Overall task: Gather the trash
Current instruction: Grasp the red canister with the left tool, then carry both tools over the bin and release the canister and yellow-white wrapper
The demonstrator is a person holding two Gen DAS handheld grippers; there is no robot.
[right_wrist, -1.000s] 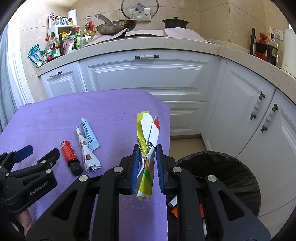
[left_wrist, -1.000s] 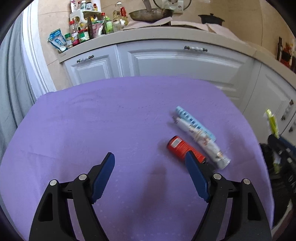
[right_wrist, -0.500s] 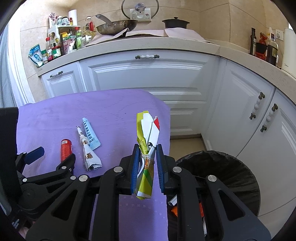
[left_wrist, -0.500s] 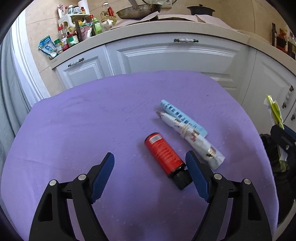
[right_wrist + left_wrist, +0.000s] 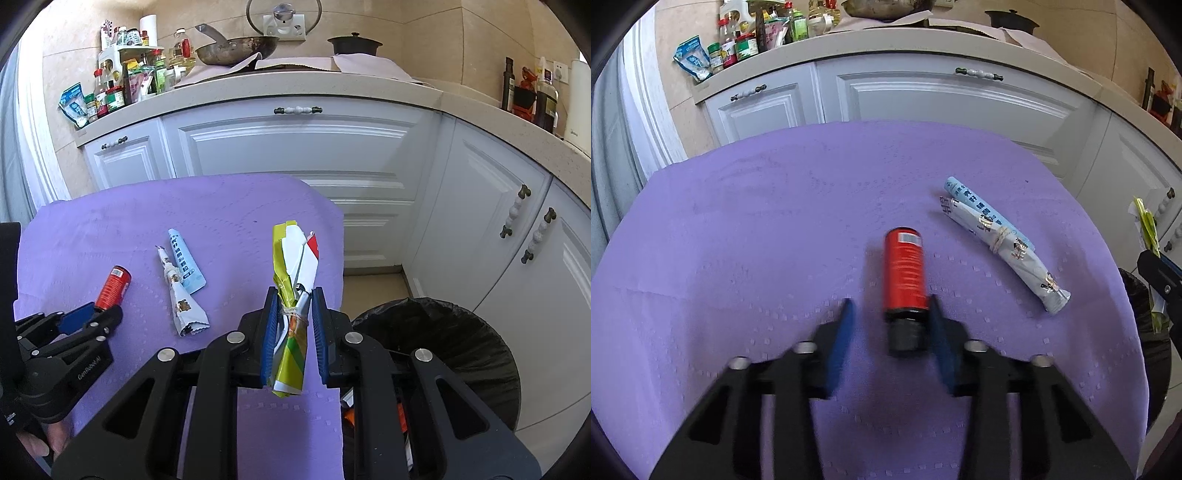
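A red bottle with a black cap (image 5: 905, 284) lies on the purple cloth (image 5: 775, 221). My left gripper (image 5: 888, 325) straddles its cap end, jaws blurred and partly closed; a gap still shows on the left side. The bottle (image 5: 112, 286) and left gripper (image 5: 88, 317) also show in the right wrist view. My right gripper (image 5: 293, 321) is shut on a yellow-green rolled wrapper (image 5: 295, 291), held at the table's right edge beside the black-lined trash bin (image 5: 443, 339). A white rolled wrapper (image 5: 1008, 251) and a light blue tube (image 5: 979, 210) lie side by side right of the bottle.
White kitchen cabinets (image 5: 295, 147) stand behind the table, with a counter holding jars and bottles (image 5: 122, 88), a pan (image 5: 236, 48) and a pot (image 5: 352, 44). The bin has trash inside. The right gripper shows at the far right of the left wrist view (image 5: 1156, 266).
My left gripper moved forward over the red bottle and its jaws narrowed around the cap end. The right gripper stayed still, holding the yellow-green wrapper.
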